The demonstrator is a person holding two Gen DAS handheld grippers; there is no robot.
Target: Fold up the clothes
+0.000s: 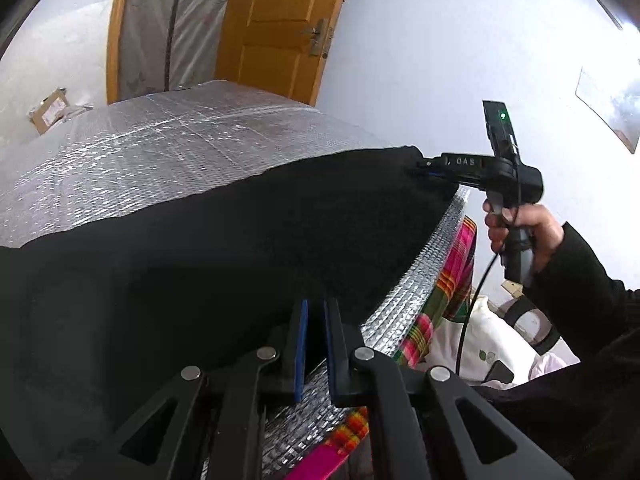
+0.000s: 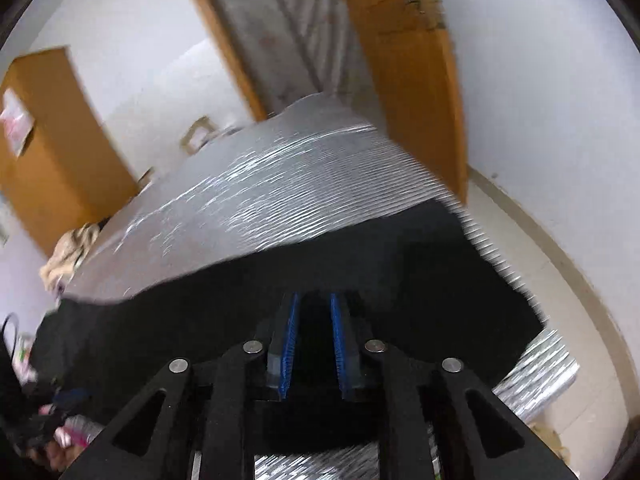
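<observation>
A black garment (image 1: 224,232) lies spread across the near part of a silver foil-covered surface (image 1: 160,136). My left gripper (image 1: 316,304) has its blue-padded jaws close together on the garment's near edge, gripping the cloth. My right gripper (image 1: 424,168) shows in the left wrist view at the garment's far right corner, pinching it. In the right wrist view the right gripper (image 2: 314,300) has its blue pads closed on the black garment (image 2: 400,264), which fills the gap between them. The right wrist view is motion-blurred.
An orange wooden door (image 1: 276,28) stands behind the surface. A pink plaid cloth (image 1: 452,272) hangs under the foil at the right edge, with a white pillow (image 1: 480,344) below. A brown cabinet (image 2: 52,148) and crumpled beige cloth (image 2: 68,256) sit at left.
</observation>
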